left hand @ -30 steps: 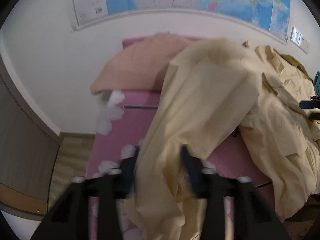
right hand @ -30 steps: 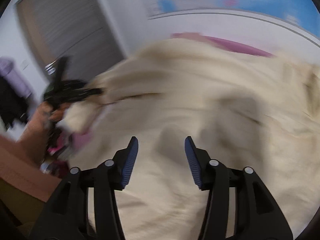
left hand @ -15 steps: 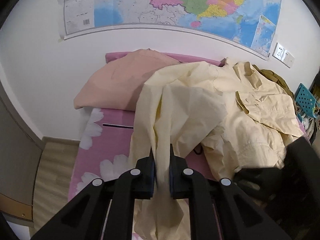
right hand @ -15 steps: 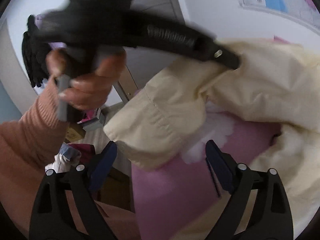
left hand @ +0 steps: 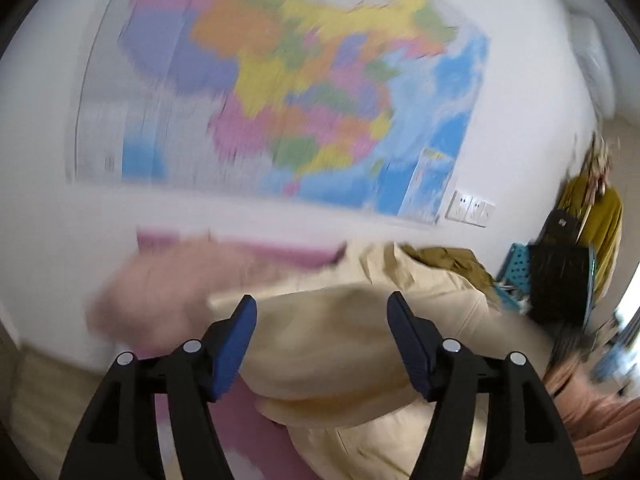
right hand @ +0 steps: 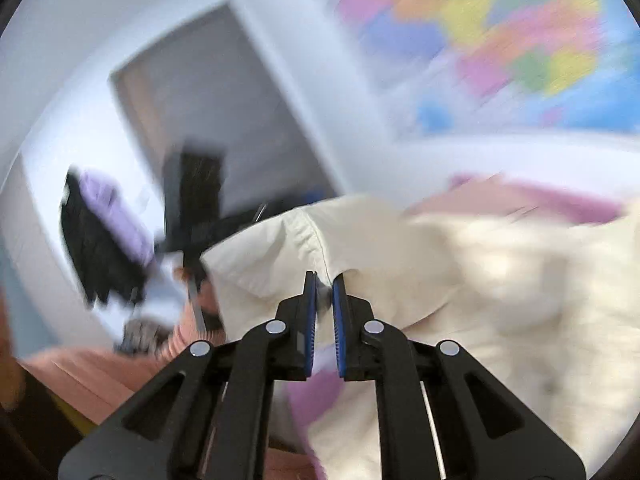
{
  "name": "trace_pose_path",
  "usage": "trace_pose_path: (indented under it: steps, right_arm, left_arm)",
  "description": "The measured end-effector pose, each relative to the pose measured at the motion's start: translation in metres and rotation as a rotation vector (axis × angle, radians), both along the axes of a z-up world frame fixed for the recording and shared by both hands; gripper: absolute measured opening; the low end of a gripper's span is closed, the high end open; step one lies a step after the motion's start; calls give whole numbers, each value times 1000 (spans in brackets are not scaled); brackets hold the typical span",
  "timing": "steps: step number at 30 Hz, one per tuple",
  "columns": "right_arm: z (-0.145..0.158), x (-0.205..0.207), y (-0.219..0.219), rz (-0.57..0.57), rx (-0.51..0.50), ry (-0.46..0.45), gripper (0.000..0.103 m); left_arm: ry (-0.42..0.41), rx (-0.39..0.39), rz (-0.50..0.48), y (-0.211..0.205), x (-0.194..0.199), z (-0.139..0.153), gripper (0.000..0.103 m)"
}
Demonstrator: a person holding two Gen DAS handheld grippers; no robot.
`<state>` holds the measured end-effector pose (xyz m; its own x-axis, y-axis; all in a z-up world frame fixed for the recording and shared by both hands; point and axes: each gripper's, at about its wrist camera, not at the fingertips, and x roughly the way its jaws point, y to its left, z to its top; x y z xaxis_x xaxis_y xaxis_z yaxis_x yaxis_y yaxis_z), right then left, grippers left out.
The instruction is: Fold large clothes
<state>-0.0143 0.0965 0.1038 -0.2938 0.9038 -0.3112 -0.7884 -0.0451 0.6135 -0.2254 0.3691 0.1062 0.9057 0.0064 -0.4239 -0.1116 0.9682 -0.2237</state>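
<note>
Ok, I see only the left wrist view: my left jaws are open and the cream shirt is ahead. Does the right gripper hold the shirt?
Observer: Yes. The right gripper is shut on a fold of the cream shirt, next to a seam.
Operator: Does the held fold lie flat on the bed?
Observer: No, it looks raised; the pink sheet shows beneath it.
Operator: And what is behind the fold?
Observer: A grey door, blurred.

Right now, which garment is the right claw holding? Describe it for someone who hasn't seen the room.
Below the colourful wall map lies a pink bedsheet heaped with clothes. The right claw pinches the cream shirt, paler than the pinkish garment and olive garment beside it.
</note>
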Motion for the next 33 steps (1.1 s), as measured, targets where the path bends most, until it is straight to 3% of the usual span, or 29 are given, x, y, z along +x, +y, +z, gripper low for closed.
trace_pose_path:
  steps: [3,6,11,12,15,17,19,21,23,25,27,33]
  right_arm:
    - [10,59,-66,-211,-34,-22,8]
    - [-7,99,-123,-371,-118,1,8]
    - [-89,138,-186,-546,-337,143,10]
    - [-114,142,-193,-552,-421,163,11]
    - [-153,153,-210,-609,-609,175,15]
    - [-152,157,-219,-676,-641,144,33]
    - [-128,158,-221,-711,-588,98,46]
    - [-92,157,-200,-663,-491,-5,54]
    - [-72,147,-170,-585,-429,-65,68]
    - [-59,143,-118,-446,-379,-105,70]
    - [-61,144,-60,-339,-381,-151,70]
    - [-100,137,79,-123,-453,-153,70]
  left_arm:
    - [42,12,-15,-14,23,-11,66]
    - [132,59,-3,-27,49,-37,66]
    - [313,58,-58,-48,92,-102,66]
    - [346,45,-81,-54,100,-116,66]
    - [421,64,-95,-62,117,-143,66]
    - [484,85,-80,-66,127,-162,66]
    - [513,65,-90,-67,131,-173,65]
    - [502,59,-100,-69,129,-176,65]
    - [493,49,-111,-69,129,-178,65]
    - [493,42,-111,-69,129,-180,65]
    - [493,40,-112,-72,126,-178,65]
    - [484,29,-112,-75,122,-176,65]
